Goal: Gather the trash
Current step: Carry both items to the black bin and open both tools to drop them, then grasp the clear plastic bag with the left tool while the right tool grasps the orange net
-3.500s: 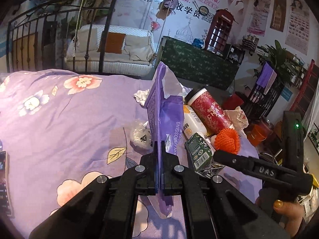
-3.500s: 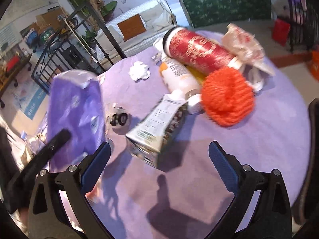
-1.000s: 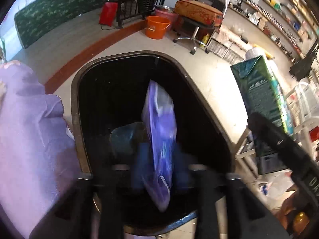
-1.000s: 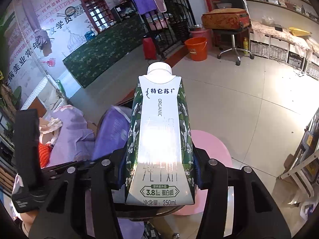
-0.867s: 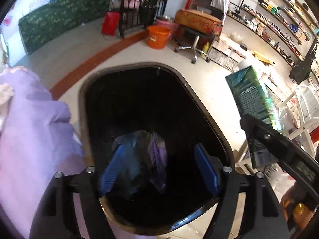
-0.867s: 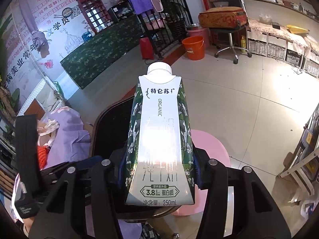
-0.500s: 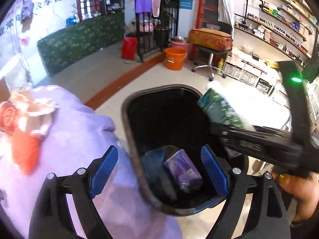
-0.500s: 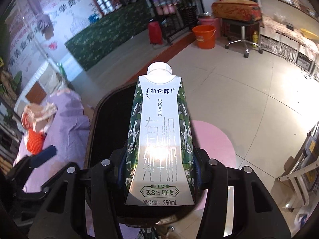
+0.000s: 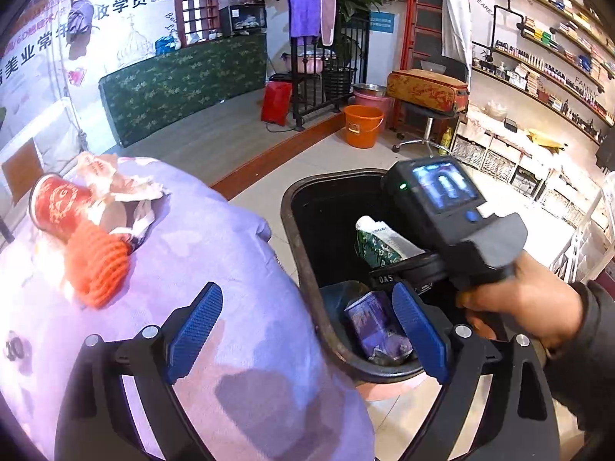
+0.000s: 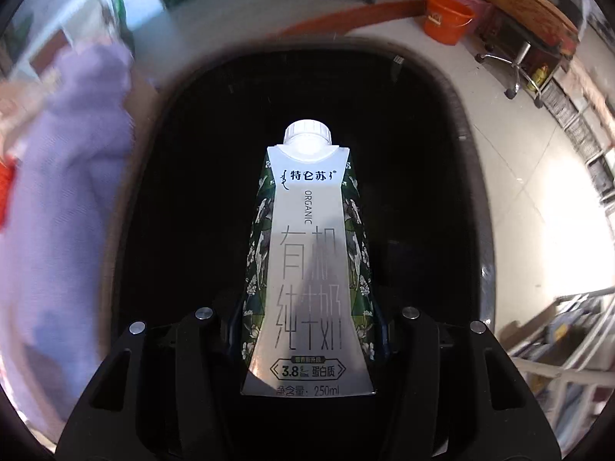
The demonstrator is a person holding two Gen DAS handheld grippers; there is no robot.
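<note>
My right gripper [image 10: 307, 330] is shut on a green and white milk carton [image 10: 307, 261] and holds it over the open black trash bin [image 10: 471, 176]. In the left wrist view the carton [image 9: 374, 244] points down into the bin [image 9: 303, 253], held by the right gripper [image 9: 403, 265]. A purple packet [image 9: 378, 326] lies at the bin's bottom. My left gripper [image 9: 307, 330] is open and empty, above the bin's near rim and the edge of the purple cloth [image 9: 215, 269].
On the purple cloth lie a red paper cup [image 9: 57, 203], an orange net ball [image 9: 98, 265] and crumpled paper [image 9: 115, 184]. An orange bucket [image 9: 363, 125] and a stool [image 9: 426, 92] stand on the tiled floor beyond the bin. Shelves line the right wall.
The left gripper opened and the purple packet dropped into the bin; the left gripper then swung back toward the table. The right gripper moved the carton over the bin and tilted it downward.
</note>
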